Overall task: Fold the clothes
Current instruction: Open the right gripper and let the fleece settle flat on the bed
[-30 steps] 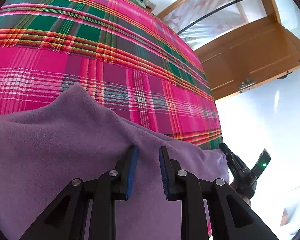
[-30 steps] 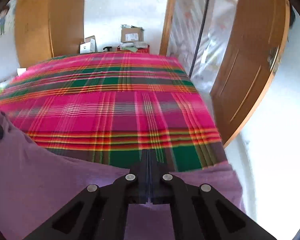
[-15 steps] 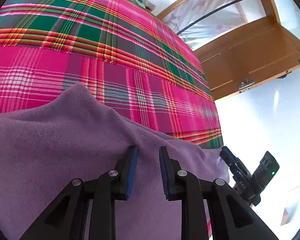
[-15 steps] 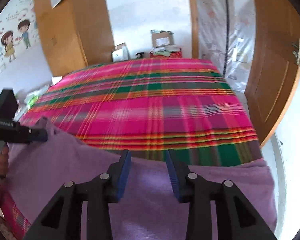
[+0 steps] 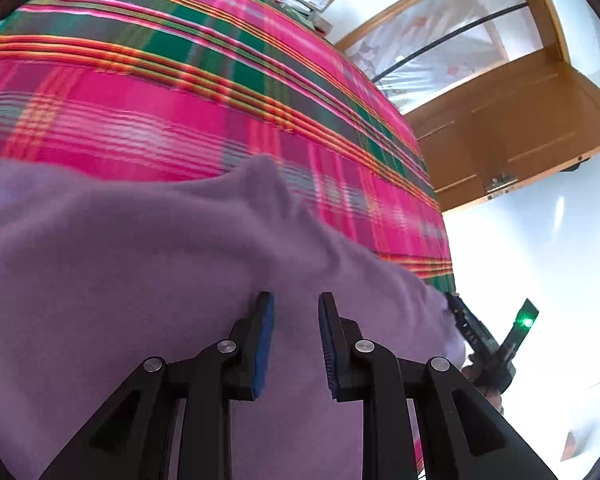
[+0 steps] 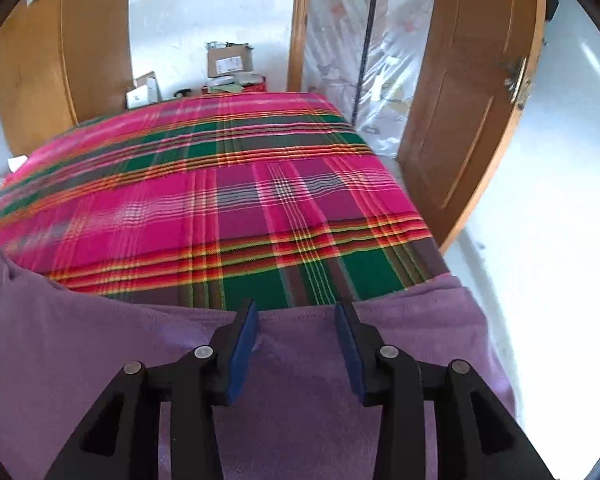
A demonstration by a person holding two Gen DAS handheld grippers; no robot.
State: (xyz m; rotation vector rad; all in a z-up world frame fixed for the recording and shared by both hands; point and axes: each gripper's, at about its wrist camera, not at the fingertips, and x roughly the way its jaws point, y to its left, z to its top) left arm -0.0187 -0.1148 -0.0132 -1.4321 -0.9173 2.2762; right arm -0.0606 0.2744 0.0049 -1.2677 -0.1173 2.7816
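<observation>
**Right jaws spring apart over the purple garment**

Left wrist view first: the left gripper [image 5: 294, 336] points down at the purple garment [image 5: 140, 280], which lies spread on the near end of the plaid bedspread [image 5: 180, 100]. Its jaws stand a little way apart, blue pads [image 5: 265, 344] facing each other, with only a narrow gap between them. The cloth fills the view behind that gap, but whether any fold is pinched I cannot tell from here. A peak of purple fabric rises just ahead of the fingertips, against the pink checks. Off to the lower right, at the garment's far corner, the right gripper [image 5: 482, 340] shows as a dark shape with a green light, right at the cloth's edge. Beyond the bed, a wooden door [image 5: 520, 128] stands open.

Over to the right wrist view: the right gripper [image 6: 296, 320] has just been opening, and its jaws are now spread wide. Nothing is between the pads; the tips sit at the garment's [image 6: 100, 360] far hem, where purple meets the green and red bands of the bedspread [image 6: 220, 200]. The garment runs across the whole near edge of the bed, lying fairly flat, bunched up at the far left. Cardboard boxes [image 6: 230, 60] sit on the floor past the bed, and the door [image 6: 472, 120] hangs open on the right.
</observation>
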